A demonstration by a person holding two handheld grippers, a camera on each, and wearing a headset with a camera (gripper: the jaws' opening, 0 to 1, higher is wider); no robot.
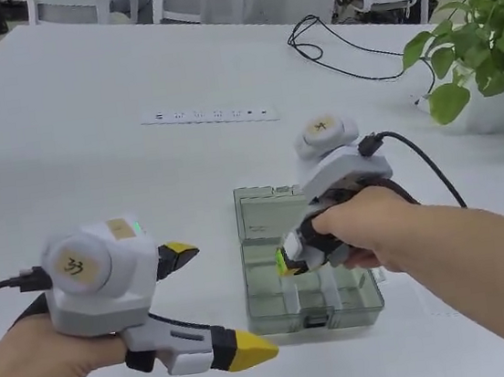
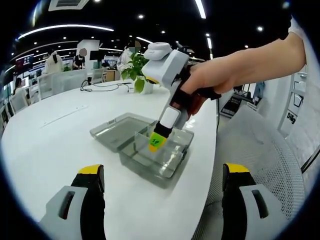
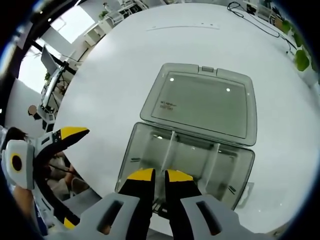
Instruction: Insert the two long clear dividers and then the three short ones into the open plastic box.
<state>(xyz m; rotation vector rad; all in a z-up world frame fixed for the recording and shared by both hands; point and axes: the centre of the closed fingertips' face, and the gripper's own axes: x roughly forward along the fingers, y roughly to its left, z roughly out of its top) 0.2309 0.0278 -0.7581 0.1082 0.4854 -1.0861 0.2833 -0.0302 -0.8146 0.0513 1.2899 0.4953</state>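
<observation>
Right tool: it is tipped down into the plastic box, with its yellow tips over the front half of the tray. The jaws are drawn almost together, leaving only a thin slit.
Right tool's grip: a clear strip runs up to that slit, but I cannot tell whether it is pinched there.
Right hand: it is wrapped around the tool's handle, directly above the box.
Left tool: it is held just off the box's left side, clear of it, pointing across at it. The jaws are spread wide with nothing between them.
Left hand: it grips the tool body, further left of the box.
Clear dividers: two stand upright inside the box, each crossing the tray from the hinge side to the front wall. The second is to the right of the first.
Lid: it is folded fully open and lies flat behind the tray.
Surface: white, it carries the box near its front edge.
Power strip: it lies flat, well behind the box.
Black cable: it is looped beyond the box, to the back right.
Potted plant: it is far to the box's back right.
</observation>
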